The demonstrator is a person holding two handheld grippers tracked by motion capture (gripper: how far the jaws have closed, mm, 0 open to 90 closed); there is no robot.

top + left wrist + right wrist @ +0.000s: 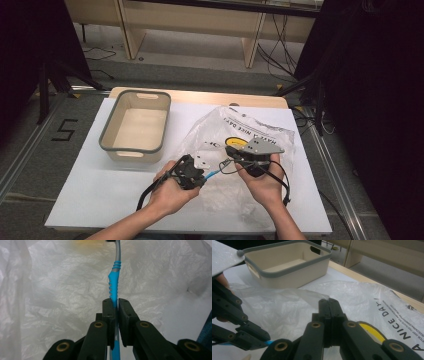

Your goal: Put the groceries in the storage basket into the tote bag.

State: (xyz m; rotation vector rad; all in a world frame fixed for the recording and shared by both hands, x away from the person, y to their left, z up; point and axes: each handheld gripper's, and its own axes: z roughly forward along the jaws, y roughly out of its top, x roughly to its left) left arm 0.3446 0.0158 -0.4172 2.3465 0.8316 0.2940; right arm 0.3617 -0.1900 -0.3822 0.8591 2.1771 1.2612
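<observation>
The left gripper (114, 305) pinches a blue toothbrush (113, 285) at the mouth of the plastic bag (260, 130), whose film the right gripper (329, 305) clamps, with the bin (134, 146) apparently awaiting it on the surface (100, 185).

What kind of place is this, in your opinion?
Probably a recording studio or lab, not a home: a white board on a wooden table, black curtains at the sides, a taped number five on the grey floor and loose cables.

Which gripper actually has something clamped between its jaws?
The left gripper: its jaws pinch a blue toothbrush over the plastic bag. The right gripper is shut on the bag's film.
</observation>
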